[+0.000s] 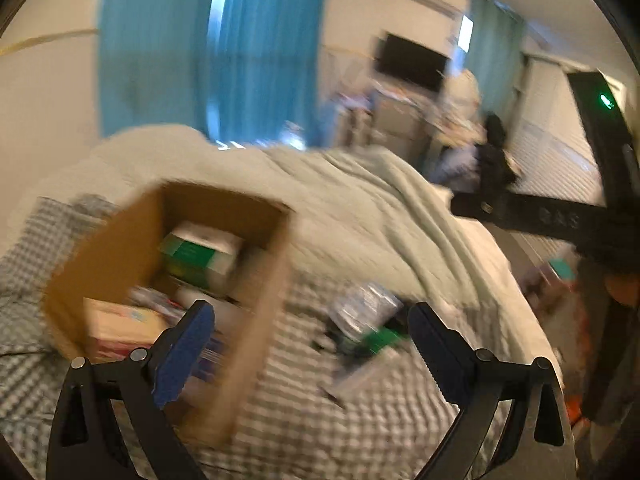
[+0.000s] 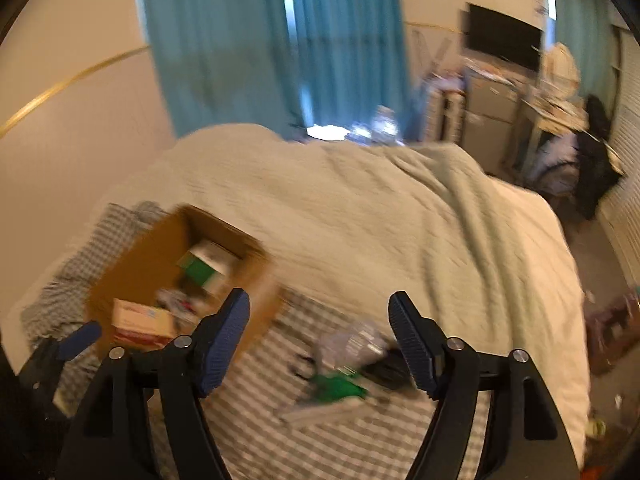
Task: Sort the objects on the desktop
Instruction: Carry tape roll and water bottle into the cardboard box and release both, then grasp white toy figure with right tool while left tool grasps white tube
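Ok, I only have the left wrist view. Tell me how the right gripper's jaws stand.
Observer: The right gripper is open, with nothing between its fingers.
Operator: Say what lies ahead of it.
Observer: A loose pile: a clear plastic pack above a green item, on the checked cloth, to the right of the cardboard box.
Operator: Place my left gripper in that view.
Observer: One blue fingertip of the left gripper shows low at the left edge, left of the box's near side.
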Action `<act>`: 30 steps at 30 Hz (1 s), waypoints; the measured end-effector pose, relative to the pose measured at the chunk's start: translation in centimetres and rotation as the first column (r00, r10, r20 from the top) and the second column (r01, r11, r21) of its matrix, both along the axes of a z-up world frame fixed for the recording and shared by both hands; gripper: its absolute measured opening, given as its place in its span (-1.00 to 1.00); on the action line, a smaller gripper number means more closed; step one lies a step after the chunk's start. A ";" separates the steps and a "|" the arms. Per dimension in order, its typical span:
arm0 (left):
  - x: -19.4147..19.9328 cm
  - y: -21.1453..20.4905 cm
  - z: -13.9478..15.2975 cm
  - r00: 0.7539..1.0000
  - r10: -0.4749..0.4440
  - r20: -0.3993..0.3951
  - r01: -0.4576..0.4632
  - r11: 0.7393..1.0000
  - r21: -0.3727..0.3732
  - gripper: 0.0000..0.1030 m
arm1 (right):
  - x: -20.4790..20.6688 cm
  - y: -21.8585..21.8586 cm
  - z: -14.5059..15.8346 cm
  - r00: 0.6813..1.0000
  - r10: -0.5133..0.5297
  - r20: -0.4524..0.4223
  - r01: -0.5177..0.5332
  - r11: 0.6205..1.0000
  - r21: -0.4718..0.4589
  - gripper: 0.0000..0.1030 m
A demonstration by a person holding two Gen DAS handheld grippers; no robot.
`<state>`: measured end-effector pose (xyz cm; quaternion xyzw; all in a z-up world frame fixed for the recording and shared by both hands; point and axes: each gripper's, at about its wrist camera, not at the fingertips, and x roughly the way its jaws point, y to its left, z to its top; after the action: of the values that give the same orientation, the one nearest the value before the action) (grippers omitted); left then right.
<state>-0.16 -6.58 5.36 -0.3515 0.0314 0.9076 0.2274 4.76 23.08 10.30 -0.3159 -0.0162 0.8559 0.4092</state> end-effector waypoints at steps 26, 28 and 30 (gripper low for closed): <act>-5.8 8.3 -19.6 0.960 -0.098 0.261 0.170 0.947 -0.272 0.81 | 9.8 20.4 -14.1 0.878 -0.438 0.193 0.478 0.783 -0.399 0.40; -5.5 8.2 -19.6 0.959 -0.109 0.260 0.178 0.949 -0.259 0.80 | 9.9 21.4 -14.5 0.874 -0.448 0.188 0.484 0.763 -0.429 0.40; -5.5 8.2 -19.6 0.958 -0.134 0.253 0.200 0.946 -0.256 0.52 | 9.7 21.5 -14.8 0.865 -0.458 0.203 0.499 0.747 -0.440 0.29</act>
<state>-5.63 1.64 -14.20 -0.4799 0.1621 0.8239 0.2542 14.42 44.59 -4.51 -0.4352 0.2604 0.6852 0.5228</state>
